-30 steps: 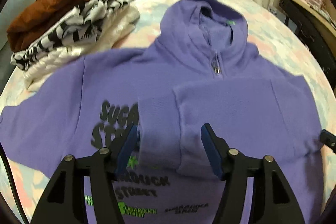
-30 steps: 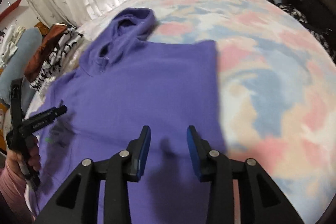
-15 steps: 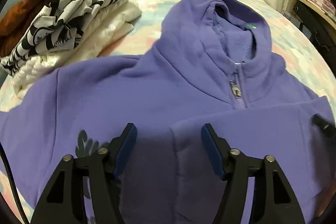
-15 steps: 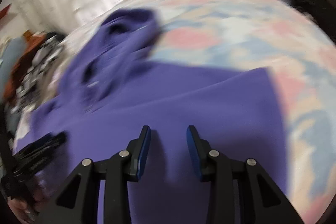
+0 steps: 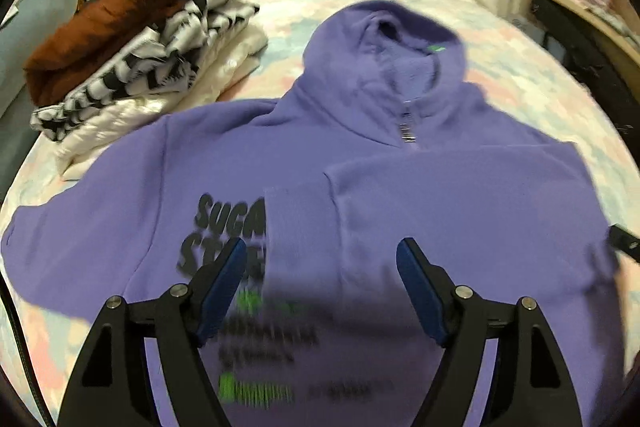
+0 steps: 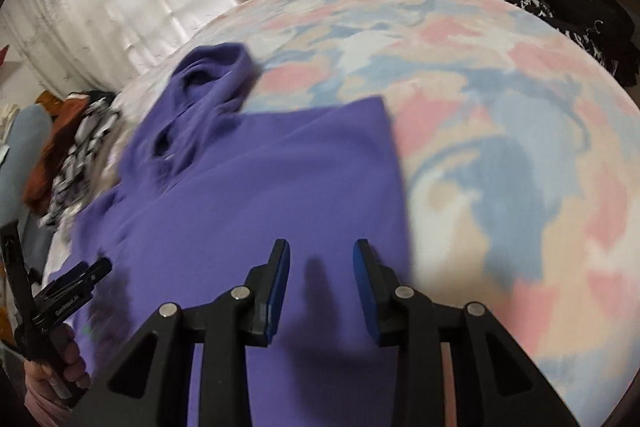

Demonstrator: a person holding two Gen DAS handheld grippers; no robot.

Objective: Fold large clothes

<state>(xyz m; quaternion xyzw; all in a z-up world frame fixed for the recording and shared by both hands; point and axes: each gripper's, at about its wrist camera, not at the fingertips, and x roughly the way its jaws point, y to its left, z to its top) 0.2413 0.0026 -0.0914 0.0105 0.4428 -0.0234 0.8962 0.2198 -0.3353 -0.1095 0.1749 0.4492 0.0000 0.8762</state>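
Both tongs hover over the hoodie [image 5: 460, 211], the left gripper [image 5: 322, 267] spread wide and the right gripper [image 6: 322, 269] partly open, neither holding anything. The hoodie lies flat on the bed [image 6: 500, 107]; beyond it sits a clothes pile [image 5: 140, 55].

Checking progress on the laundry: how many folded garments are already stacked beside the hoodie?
3, stacked left of the hoodie: a brown one on top, a black-and-white one in the middle, a cream one at the bottom. More may be hidden underneath.
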